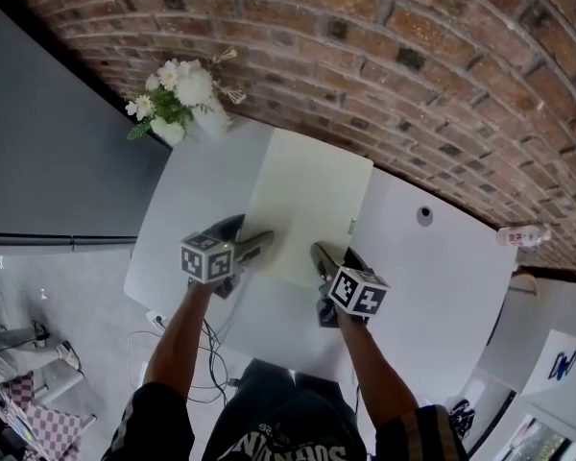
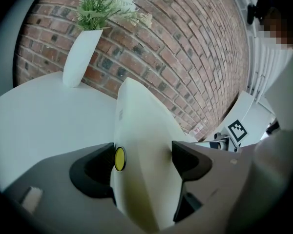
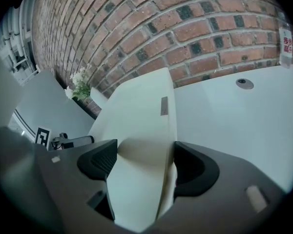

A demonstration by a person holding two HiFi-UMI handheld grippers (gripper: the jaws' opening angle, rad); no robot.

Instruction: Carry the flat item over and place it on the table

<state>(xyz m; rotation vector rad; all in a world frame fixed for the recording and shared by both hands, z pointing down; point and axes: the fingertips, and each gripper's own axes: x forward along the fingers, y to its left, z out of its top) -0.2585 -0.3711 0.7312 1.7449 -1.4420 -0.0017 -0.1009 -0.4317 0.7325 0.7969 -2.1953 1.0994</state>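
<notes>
- As seen in the head view, a flat, pale cream rectangular panel (image 1: 308, 203) lies over the white table with rounded corners (image 1: 432, 286), filling the middle of the top; whether its underside touches the surface cannot be told.
- Long axis: runs from the person straight toward the red brick wall (image 1: 413, 56), leaning slightly rightward at the far end. The far short edge points at the wall; the near short edge faces the person.
- Left gripper (image 1: 254, 248): jaws pressed onto the near left corner of the panel, one jaw on each face, a small yellow disc (image 2: 119, 159) on the left jaw against the sheet.
- Right gripper (image 1: 324, 260): jaws clamped on the near right corner of the same panel, which fills the gap between them.
- A small grey tab (image 1: 351, 226) sits on the panel's right long edge.
- White vase of white flowers and green leaves (image 1: 178, 104): on the table's far left corner, just beside the panel's far left corner.
- Small round grey fitting (image 1: 424, 215): set in the table, right of the panel, apart from it.
- Clear bottle with a red label (image 1: 523, 235): at the table's far right edge, near the wall.
</notes>
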